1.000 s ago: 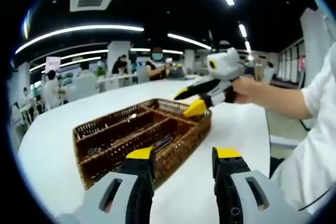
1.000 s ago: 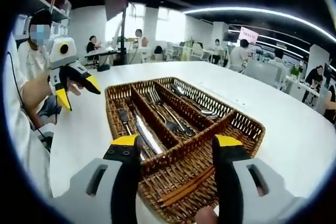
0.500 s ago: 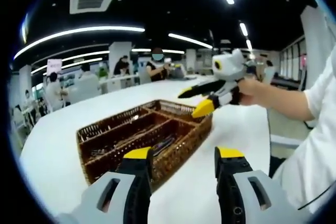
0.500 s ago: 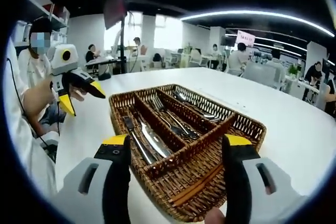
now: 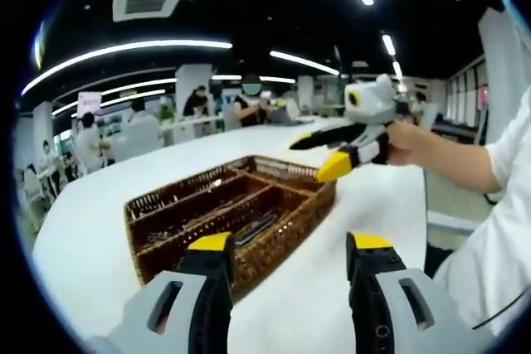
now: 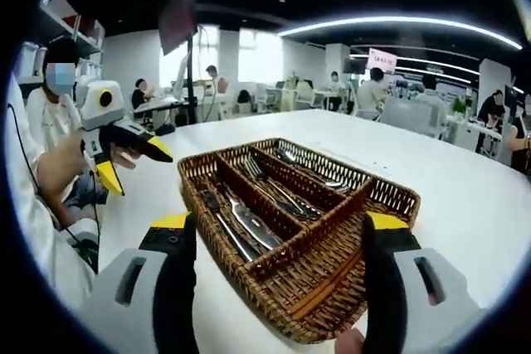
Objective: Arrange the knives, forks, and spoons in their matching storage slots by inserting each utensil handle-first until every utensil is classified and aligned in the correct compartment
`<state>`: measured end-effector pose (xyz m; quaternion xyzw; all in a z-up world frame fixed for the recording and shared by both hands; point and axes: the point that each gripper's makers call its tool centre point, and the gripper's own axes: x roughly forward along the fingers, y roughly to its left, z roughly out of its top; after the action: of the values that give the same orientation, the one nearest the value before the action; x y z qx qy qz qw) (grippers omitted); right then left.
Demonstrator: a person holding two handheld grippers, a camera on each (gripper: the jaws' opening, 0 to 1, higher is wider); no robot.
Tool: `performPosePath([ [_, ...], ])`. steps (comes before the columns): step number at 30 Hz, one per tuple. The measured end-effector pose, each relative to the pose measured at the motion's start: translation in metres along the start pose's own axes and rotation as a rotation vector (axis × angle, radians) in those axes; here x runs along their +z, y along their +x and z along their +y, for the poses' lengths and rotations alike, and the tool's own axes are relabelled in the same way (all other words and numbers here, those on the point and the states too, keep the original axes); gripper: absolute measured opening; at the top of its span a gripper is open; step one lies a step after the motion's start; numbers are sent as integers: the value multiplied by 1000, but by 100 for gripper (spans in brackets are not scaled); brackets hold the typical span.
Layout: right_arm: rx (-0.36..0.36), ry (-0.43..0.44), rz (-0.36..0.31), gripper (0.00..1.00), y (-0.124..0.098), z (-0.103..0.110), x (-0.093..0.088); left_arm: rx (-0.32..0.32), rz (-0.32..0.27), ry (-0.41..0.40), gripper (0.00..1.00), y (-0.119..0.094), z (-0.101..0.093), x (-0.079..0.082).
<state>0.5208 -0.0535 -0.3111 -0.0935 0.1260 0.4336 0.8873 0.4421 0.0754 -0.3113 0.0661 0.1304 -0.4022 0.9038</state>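
A brown wicker cutlery basket (image 6: 390, 194) lies on the white table (image 6: 465, 205). Its long slots hold knives (image 6: 242, 225) on the left, forks (image 6: 274, 190) in the middle and spoons (image 6: 314, 173) on the right. My right gripper (image 6: 278, 225) hovers open over the basket's near end, holding nothing. In the left gripper view the basket (image 5: 286, 220) sits just ahead of my open, empty left gripper (image 5: 290, 246). The right gripper (image 5: 322, 155) hangs open above the basket's far corner there. In the right gripper view the left gripper (image 6: 137, 170) is held open to the basket's left.
A person's hand (image 5: 406, 143) and white sleeve (image 5: 506, 163) come in from the right. Bare white table (image 5: 83, 242) surrounds the basket. A cross compartment (image 6: 319, 292) runs along the basket's near end. Seated people and other tables fill the background.
My right gripper's jaws have spread wider, and its view has drawn back a little from the basket. The left gripper's jaws have opened slightly. The cutlery has not moved.
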Motion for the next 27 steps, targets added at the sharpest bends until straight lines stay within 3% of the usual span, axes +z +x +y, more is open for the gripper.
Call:
performPosePath([
  [27,14,38,8,100,-17,30,0,59,3,-4,72,-9,1,-2],
])
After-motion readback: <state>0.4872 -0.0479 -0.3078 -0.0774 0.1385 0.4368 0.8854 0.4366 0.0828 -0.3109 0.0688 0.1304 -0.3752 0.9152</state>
